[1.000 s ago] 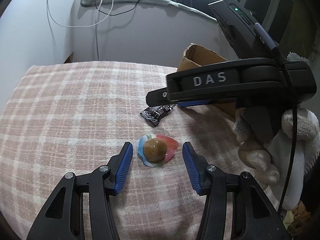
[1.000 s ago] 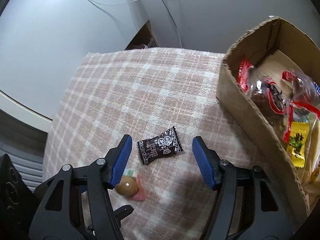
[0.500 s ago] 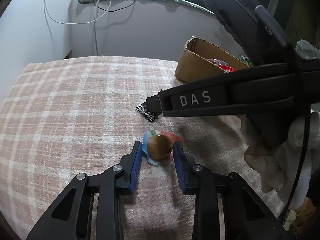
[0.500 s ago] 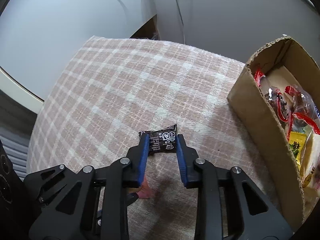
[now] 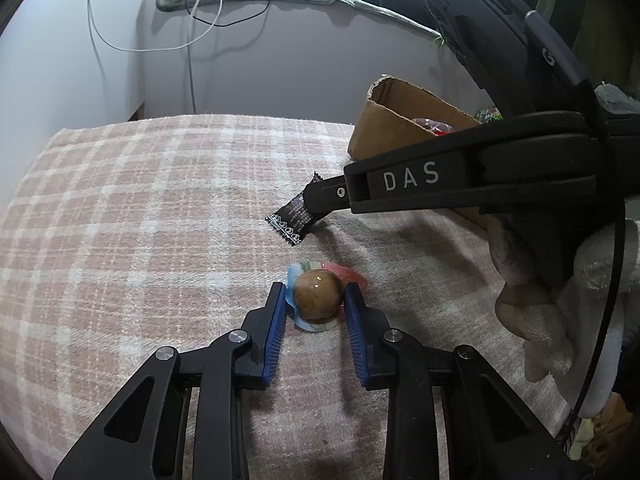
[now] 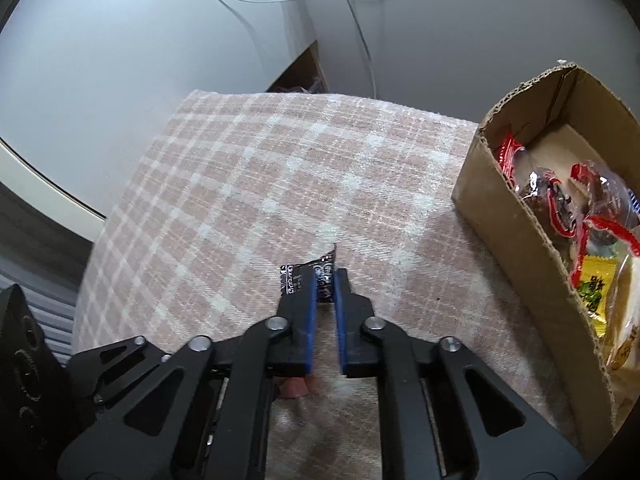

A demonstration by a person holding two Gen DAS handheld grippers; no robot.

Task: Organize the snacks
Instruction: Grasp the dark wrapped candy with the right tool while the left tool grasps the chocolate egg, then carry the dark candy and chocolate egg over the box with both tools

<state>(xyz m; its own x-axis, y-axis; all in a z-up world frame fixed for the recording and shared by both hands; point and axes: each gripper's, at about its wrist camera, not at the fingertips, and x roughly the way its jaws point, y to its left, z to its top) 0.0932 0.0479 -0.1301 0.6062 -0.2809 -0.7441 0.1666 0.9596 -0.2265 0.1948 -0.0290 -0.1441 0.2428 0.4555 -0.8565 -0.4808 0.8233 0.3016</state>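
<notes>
My left gripper [image 5: 316, 298] is shut on a brown round jelly cup [image 5: 318, 294] with a colourful foil rim, resting on the pink plaid cloth [image 5: 140, 220]. My right gripper [image 6: 325, 280] is shut on a small black snack packet [image 6: 298, 280], held just above the cloth; the packet also shows in the left wrist view [image 5: 292, 220], pinched at the right gripper's tip. A cardboard box [image 6: 516, 232] with several wrapped snacks stands to the right; its near corner shows in the left wrist view [image 5: 384, 128].
White walls and hanging cables [image 5: 192, 40] lie behind the cloth-covered surface. A gloved hand [image 5: 560, 292] holds the right gripper's body at the right of the left wrist view. The cloth's left edge drops off [image 6: 120, 200].
Both grippers went from open to shut: the left closed on the jelly cup, the right closed on the black packet and tilted it up off the cloth.
</notes>
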